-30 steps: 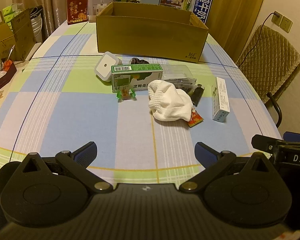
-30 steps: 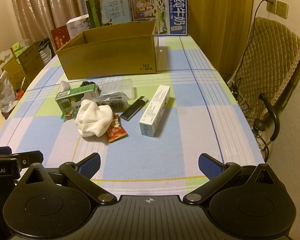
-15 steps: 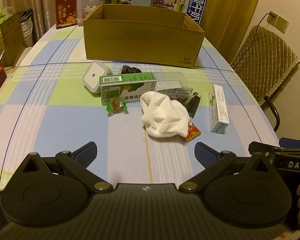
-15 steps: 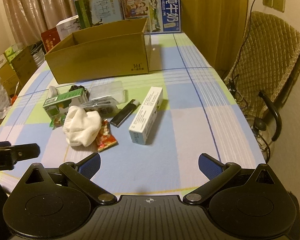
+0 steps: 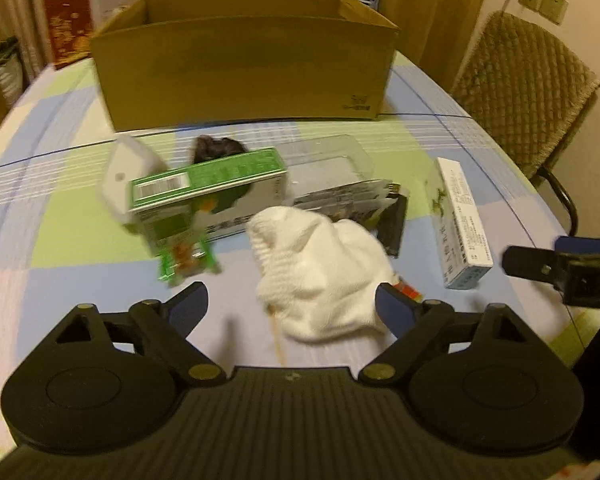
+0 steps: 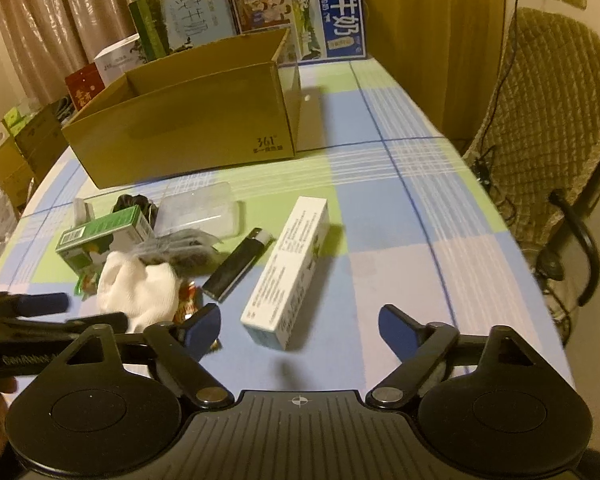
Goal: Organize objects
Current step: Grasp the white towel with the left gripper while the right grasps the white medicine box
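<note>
Checked tablecloth (image 5: 80, 280): both claws gape, just narrowing, left claw (image 5: 291, 308) over the white sock (image 5: 320, 276), right claw (image 6: 298, 326) by the white carton (image 6: 288, 272).

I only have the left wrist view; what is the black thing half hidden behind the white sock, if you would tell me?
Observer: In the right wrist view it is a black lighter with a silver top. It lies flat between the sock and the white box.
Operator: Thank you. Is the right gripper holding anything?
Observer: No. The right gripper is open, and its jaws have just been closing a little. The white box's near end shows in the gap, and the pads are not touching it.
</note>
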The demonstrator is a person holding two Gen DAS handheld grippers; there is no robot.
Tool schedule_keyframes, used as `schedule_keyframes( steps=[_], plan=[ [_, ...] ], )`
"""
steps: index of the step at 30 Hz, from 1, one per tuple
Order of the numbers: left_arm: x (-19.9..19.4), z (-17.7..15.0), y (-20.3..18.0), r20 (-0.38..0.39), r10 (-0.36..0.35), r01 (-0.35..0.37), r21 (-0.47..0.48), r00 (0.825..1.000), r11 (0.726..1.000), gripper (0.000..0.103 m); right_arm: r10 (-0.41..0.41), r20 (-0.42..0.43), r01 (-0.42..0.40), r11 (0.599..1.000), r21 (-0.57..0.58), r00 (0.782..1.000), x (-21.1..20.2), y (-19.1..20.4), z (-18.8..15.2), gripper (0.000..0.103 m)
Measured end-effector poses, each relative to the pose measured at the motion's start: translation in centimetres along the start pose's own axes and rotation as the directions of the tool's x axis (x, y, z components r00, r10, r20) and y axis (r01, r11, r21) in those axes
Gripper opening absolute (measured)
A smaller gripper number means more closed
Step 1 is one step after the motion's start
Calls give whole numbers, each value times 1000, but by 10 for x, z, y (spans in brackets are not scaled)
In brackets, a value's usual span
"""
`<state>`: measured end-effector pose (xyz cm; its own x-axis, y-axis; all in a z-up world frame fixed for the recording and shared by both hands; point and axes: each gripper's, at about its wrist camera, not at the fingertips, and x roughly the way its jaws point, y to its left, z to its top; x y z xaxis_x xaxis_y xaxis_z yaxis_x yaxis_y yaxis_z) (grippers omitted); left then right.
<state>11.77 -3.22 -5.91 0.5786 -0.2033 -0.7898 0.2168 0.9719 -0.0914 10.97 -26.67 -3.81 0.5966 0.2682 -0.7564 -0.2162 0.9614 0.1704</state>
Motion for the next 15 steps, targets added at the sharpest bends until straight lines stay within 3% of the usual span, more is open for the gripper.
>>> schedule_keyframes(
  steps=[10,15],
  plan=[
    [33,8,-7,-8,-57,57,103,998,993,71,27,-39,-27,1000,4,999,39,2,14,66],
    [28,8,-4,-18,-86,87,93,996,992,47,40,-64,-40,999,1,997,56,6,19,54]
  ],
)
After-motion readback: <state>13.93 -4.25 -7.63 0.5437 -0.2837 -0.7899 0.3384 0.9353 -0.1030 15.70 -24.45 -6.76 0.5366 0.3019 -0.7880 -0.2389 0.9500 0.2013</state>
